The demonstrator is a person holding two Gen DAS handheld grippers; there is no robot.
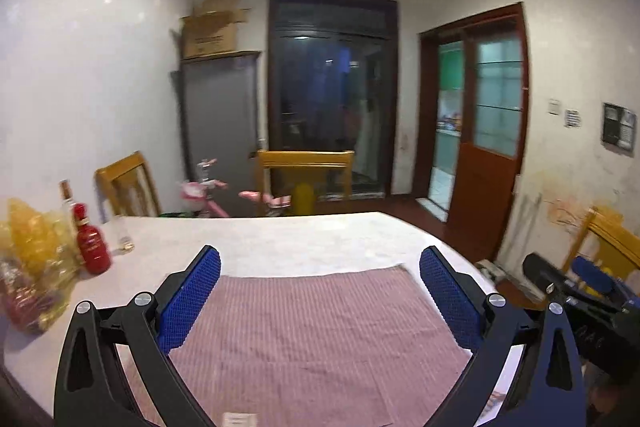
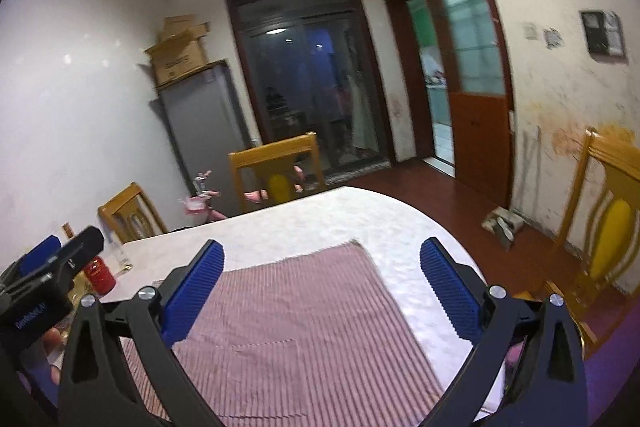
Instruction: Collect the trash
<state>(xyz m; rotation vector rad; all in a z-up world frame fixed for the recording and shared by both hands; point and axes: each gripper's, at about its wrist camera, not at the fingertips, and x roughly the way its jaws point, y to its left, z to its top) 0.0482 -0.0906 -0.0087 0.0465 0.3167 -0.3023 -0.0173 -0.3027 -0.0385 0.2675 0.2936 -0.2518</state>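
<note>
A: Both tools empty? And where's the trash?

B: Yes. The left gripper [image 1: 320, 287] and right gripper [image 2: 322, 285] hang with fingers spread wide above the striped cloth [image 1: 316, 331]. The likeliest trash is the crinkled yellow bag [image 1: 34, 263] at the table's [image 1: 300, 239] far left.

A: How will it handle?

B: Probably light, soft, slippery; pinch a loose fold. The red bottle [image 1: 93, 247] and glass [image 1: 123, 233] stand just beside it, easy to topple.

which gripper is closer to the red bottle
Left. The red bottle stands on the table's left side, just off the open left gripper. The open right gripper is over the striped cloth, farther right, with the left gripper between.
</note>
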